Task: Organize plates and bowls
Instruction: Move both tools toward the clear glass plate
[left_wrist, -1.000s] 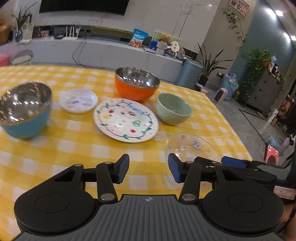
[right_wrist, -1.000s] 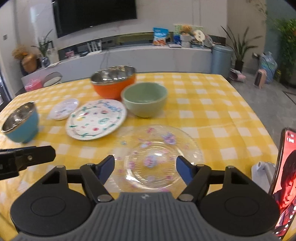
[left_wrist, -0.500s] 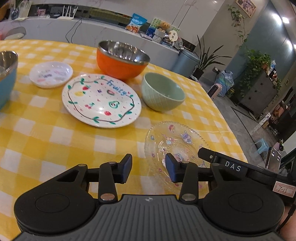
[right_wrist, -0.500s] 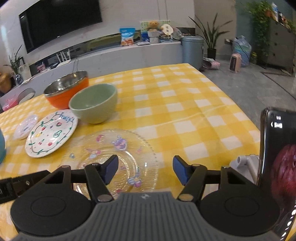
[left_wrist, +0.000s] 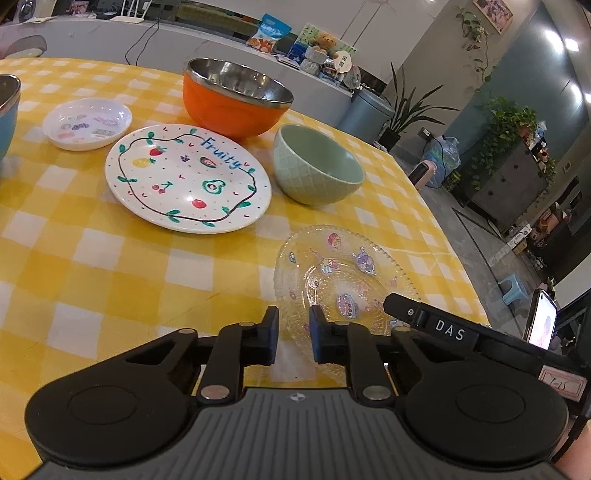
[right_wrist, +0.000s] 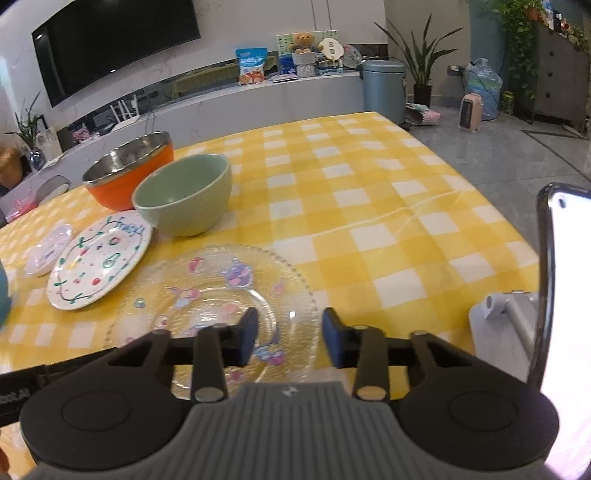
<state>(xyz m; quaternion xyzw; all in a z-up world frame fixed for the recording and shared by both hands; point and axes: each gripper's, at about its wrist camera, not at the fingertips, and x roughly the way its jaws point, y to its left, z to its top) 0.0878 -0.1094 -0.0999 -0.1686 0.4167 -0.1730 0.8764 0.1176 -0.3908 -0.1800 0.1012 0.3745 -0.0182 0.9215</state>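
A clear glass plate (left_wrist: 340, 273) with cartoon prints lies on the yellow checked table (left_wrist: 110, 258); it also shows in the right wrist view (right_wrist: 221, 295). My left gripper (left_wrist: 293, 339) is open with a narrow gap, at the plate's near left rim. My right gripper (right_wrist: 290, 339) is open and empty, low over the plate's near right part. Behind stand a white "Fruity" plate (left_wrist: 188, 177), a green bowl (left_wrist: 317, 166), an orange steel bowl (left_wrist: 236, 96), a small white dish (left_wrist: 86, 122) and a blue bowl (left_wrist: 5, 110) at the left edge.
A phone on a white stand (right_wrist: 557, 295) is at the table's near right corner. The table's right edge (right_wrist: 491, 206) drops to the floor. A counter (right_wrist: 221, 107) with snacks and a bin (right_wrist: 384, 88) lie beyond the table.
Both grippers have moved forward and lower toward the glass plate. The left jaws have narrowed. The right gripper now sits over the plate's near part.
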